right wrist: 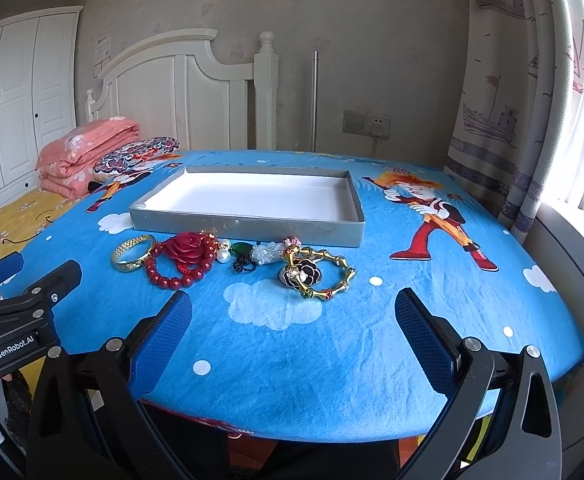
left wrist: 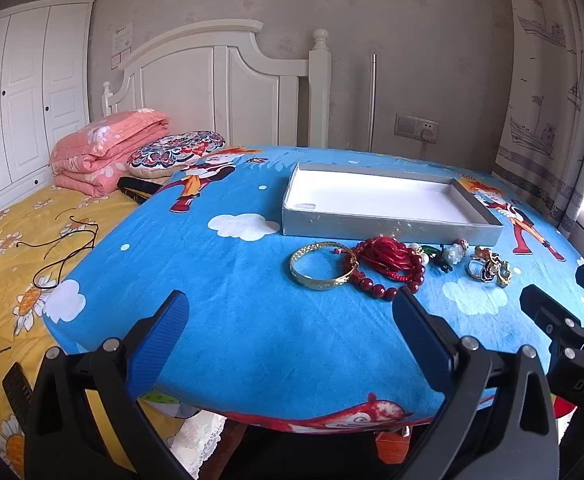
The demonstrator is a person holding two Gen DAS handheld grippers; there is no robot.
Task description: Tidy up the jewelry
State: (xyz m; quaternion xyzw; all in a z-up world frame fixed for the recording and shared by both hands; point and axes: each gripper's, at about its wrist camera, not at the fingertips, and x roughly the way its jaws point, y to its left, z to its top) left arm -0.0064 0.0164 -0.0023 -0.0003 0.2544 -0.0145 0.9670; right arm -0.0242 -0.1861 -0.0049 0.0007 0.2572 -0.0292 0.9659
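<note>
A shallow grey tray (left wrist: 387,229) (right wrist: 248,230) with a white inside sits empty on the blue cartoon tablecloth (left wrist: 252,320) (right wrist: 331,352). In front of it lies a row of jewelry: a gold bangle (left wrist: 321,271) (right wrist: 132,253), a red bead bracelet (left wrist: 387,288) (right wrist: 172,278) with a red rose piece (right wrist: 186,246), a pearl and green pendant (right wrist: 238,250), a black flower brooch (right wrist: 303,276) and a gold bamboo-style bangle (right wrist: 331,274). My left gripper (left wrist: 292,312) is open and empty, short of the gold bangle. My right gripper (right wrist: 293,316) is open and empty, just short of the brooch.
A bed with a yellow flowered cover (left wrist: 8,248) lies left of the table, with a folded pink quilt (left wrist: 108,148), a patterned cushion (left wrist: 176,152) and a dark cord (left wrist: 64,248). A curtain (right wrist: 531,100) and window are at the right.
</note>
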